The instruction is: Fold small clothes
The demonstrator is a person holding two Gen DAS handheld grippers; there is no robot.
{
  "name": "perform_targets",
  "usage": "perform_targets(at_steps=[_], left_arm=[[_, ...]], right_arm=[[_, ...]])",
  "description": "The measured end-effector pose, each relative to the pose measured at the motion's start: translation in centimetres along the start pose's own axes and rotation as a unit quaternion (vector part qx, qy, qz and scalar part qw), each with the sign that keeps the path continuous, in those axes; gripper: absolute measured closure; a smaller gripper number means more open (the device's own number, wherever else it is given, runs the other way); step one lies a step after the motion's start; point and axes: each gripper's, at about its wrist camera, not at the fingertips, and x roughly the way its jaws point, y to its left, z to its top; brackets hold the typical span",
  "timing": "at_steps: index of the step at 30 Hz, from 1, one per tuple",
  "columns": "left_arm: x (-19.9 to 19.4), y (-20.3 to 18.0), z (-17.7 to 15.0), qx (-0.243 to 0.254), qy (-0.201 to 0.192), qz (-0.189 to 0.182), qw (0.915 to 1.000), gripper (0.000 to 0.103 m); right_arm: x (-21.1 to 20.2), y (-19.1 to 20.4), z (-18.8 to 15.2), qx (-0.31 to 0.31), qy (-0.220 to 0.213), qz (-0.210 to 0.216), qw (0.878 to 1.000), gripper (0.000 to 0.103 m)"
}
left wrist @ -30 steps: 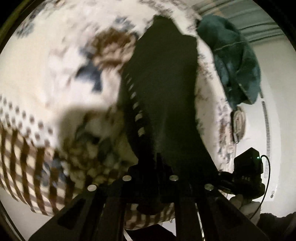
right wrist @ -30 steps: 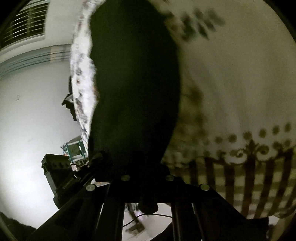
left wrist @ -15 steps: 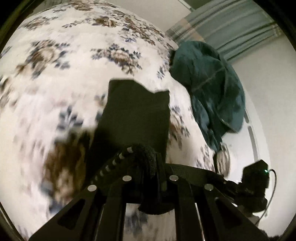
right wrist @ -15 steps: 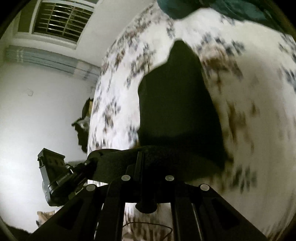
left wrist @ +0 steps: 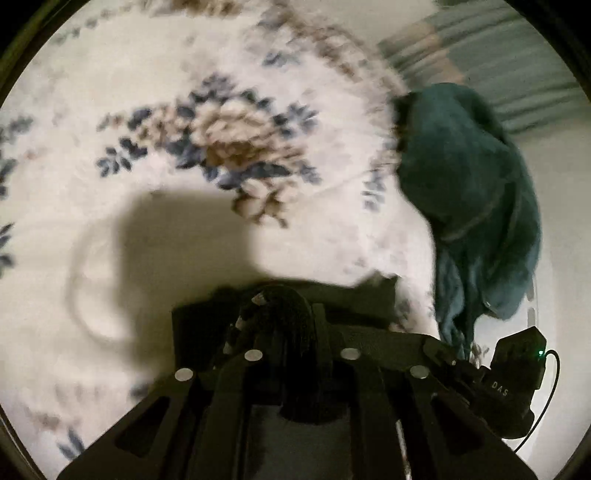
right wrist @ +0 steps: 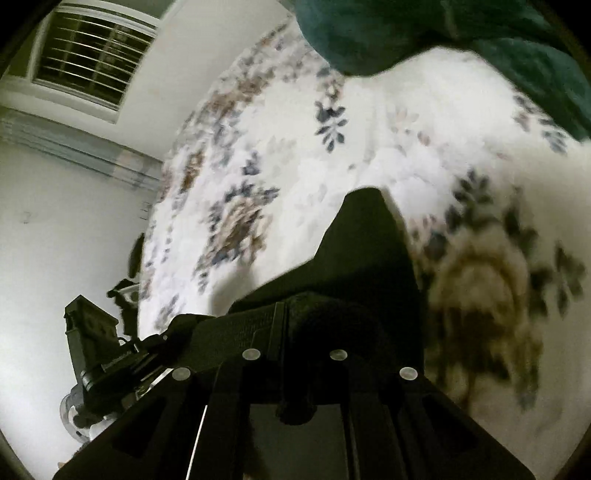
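Note:
A small black garment with a thick ribbed edge lies on the floral bedspread. My right gripper is shut on its near edge, and the cloth stretches away to a point. In the left wrist view my left gripper is shut on the same black garment, whose edge with small white marks bunches between the fingers. The garment spans between the two grippers, low over the bed. The other gripper's body shows at each view's lower corner.
A pile of teal clothing lies at the right edge of the bedspread, also at the top of the right wrist view. White walls, striped curtains and a barred window lie beyond. A dark object sits at the bed's far edge.
Both grippers have carried the black garment's near edge forward over the bed. The garment looks shorter now, and the teal pile is closer.

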Motion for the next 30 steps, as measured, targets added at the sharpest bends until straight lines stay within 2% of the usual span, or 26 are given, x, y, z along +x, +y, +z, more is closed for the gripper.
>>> perform_targets(at_steps=[2,3,4,5,6,7,10,12,14,15,16,17,18,19,20,22,24,27,30], left_arm=[[0.8,2.0,1.1,-0.052,0.014,-0.016,0.9984,0.074],[0.3,2.8,1.2,-0.070,0.002,-0.038,0.9968,0.067],[-0.4,3.3,1.2,-0.079,-0.013,-0.057,0.9952,0.050],[-1.3,3.9,0.9,-0.087,-0.030,-0.069,0.9933,0.034],[-2.0,4.4,0.5,-0.094,-0.044,-0.071,0.9920,0.032],[-2.7,4.8,0.0,-0.096,-0.054,-0.070,0.9915,0.032],[-3.0,4.8,-0.6,-0.064,-0.045,-0.031,0.9964,0.032],[-2.0,4.0,-1.0,-0.012,-0.019,0.021,0.9995,0.032],[-0.8,3.7,-1.1,0.018,0.004,0.062,0.9979,0.032],[-0.4,3.4,-1.5,0.036,0.008,0.066,0.9971,0.032],[0.0,3.3,-1.8,0.050,0.009,0.067,0.9965,0.034],[0.1,3.3,-2.1,0.062,0.005,0.073,0.9954,0.046],[0.2,3.5,-2.2,0.067,0.001,0.088,0.9938,0.053],[0.0,4.0,-2.2,0.061,0.003,0.104,0.9927,0.053],[-0.6,4.8,-2.3,0.042,0.003,0.094,0.9947,0.053],[-2.8,5.7,-3.6,0.013,0.001,0.059,0.9981,0.053],[-5.1,5.1,-6.5,0.037,-0.004,0.045,0.9983,0.053],[-7.1,5.0,-12.2,0.060,0.011,0.045,0.9971,0.053],[-6.4,6.1,-16.6,0.062,0.048,0.063,0.9950,0.053]], right_arm=[[1.8,-1.4,1.7,0.039,0.022,0.023,0.999,0.089],[1.8,-1.9,2.2,0.053,0.014,0.043,0.998,0.074],[1.1,-2.3,2.5,0.058,-0.005,0.056,0.997,0.051],[0.5,-2.5,2.5,0.058,-0.018,0.061,0.996,0.042],[-0.3,-2.8,2.5,0.055,-0.032,0.065,0.996,0.029],[-0.6,-3.0,2.4,0.050,-0.036,0.059,0.996,0.026],[0.0,-3.4,2.0,0.023,-0.014,0.014,1.000,0.026],[1.1,-3.2,1.6,-0.003,0.008,-0.026,1.000,0.026],[2.4,-2.9,0.9,-0.027,0.026,-0.052,0.998,0.026],[3.1,-2.6,0.5,-0.040,0.037,-0.059,0.997,0.026],[3.9,-2.4,0.1,-0.053,0.046,-0.069,0.995,0.027],[4.3,-2.1,-0.3,-0.068,0.046,-0.077,0.994,0.031],[4.7,-1.7,-0.7,-0.093,0.037,-0.103,0.990,0.051],[4.9,-1.7,-0.8,-0.108,0.032,-0.147,0.983,0.074],[5.0,-1.9,-0.9,-0.105,0.034,-0.169,0.979,0.075],[3.8,-2.8,-1.3,-0.065,0.035,-0.144,0.987,0.074],[2.7,-3.1,-2.4,-0.056,0.047,-0.121,0.990,0.070],[0.2,-3.9,-6.4,-0.051,0.058,-0.110,0.991,0.059],[-0.5,-5.4,-11.0,-0.028,0.092,-0.107,0.990,0.058]])
